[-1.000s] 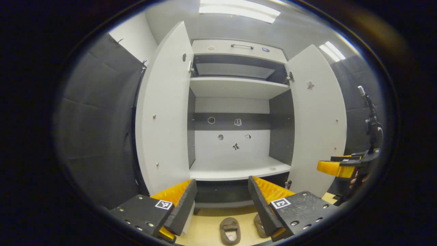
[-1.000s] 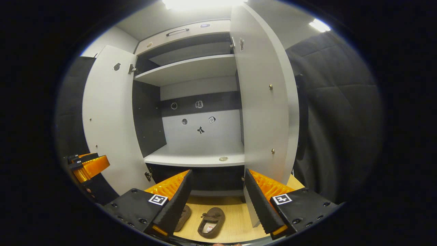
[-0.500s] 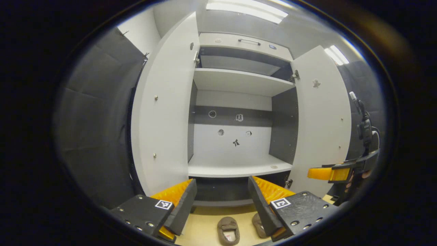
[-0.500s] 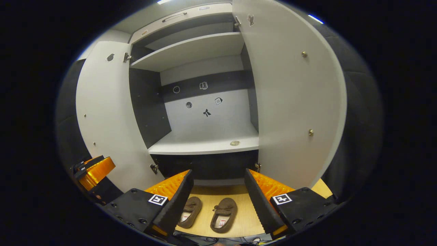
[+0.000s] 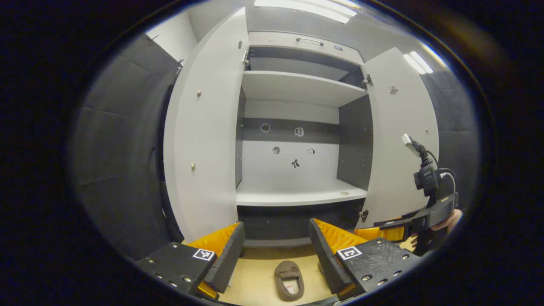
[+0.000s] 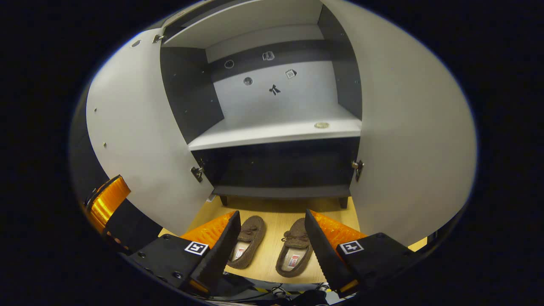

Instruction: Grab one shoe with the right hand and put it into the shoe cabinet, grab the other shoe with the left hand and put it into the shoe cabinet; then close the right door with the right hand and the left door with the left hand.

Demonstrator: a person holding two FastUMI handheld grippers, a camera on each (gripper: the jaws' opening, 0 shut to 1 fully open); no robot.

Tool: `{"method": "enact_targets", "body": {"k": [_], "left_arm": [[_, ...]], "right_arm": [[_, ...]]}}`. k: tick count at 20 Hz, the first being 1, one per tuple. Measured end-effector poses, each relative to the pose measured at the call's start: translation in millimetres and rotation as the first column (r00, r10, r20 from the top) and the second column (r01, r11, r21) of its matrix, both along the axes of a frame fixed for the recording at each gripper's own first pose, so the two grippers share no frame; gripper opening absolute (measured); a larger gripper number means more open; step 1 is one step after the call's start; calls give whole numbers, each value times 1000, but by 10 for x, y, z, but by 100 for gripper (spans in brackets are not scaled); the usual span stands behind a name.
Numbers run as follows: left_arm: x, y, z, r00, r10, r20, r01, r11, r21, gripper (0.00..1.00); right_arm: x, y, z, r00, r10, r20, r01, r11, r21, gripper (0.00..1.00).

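Between spread fingers of empty right claw (image 6: pixel 269 250): two shoes (image 6: pixel 293 250) on floor.

2 fuzzy brown cloth shoes (image 6: pixel 272 247) on pale smooth wood-look floor (image 6: pixel 272 212); matt grey cabinet (image 6: pixel 276 127) boards.

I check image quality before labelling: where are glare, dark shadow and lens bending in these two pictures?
Left gripper view: ceiling lights blow out to white glare, and the cabinet doors bow outward from fisheye bending. Right gripper view: no glare, the compartment under the lower shelf is in deep shadow, and the two slippers on the floor stay sharp.
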State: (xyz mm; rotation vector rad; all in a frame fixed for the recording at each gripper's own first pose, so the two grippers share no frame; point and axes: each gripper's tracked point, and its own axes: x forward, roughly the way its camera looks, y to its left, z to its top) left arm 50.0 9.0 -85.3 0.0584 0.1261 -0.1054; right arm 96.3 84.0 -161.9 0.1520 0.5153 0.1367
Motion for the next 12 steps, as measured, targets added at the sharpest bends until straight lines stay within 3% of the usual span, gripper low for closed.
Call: {"method": "enact_targets", "body": {"k": [7,12], "left_arm": [[-29,-8,-336,998,-9,-64,9,1000,5,88],[-69,67,-555,995,2,-104,-1,1000,14,88]], "right_arm": [[-33,277,-1151,972,68,-225,-63,997,33,98],[41,316,-1775,946,71,-317,-91,995,-47,98]]}}
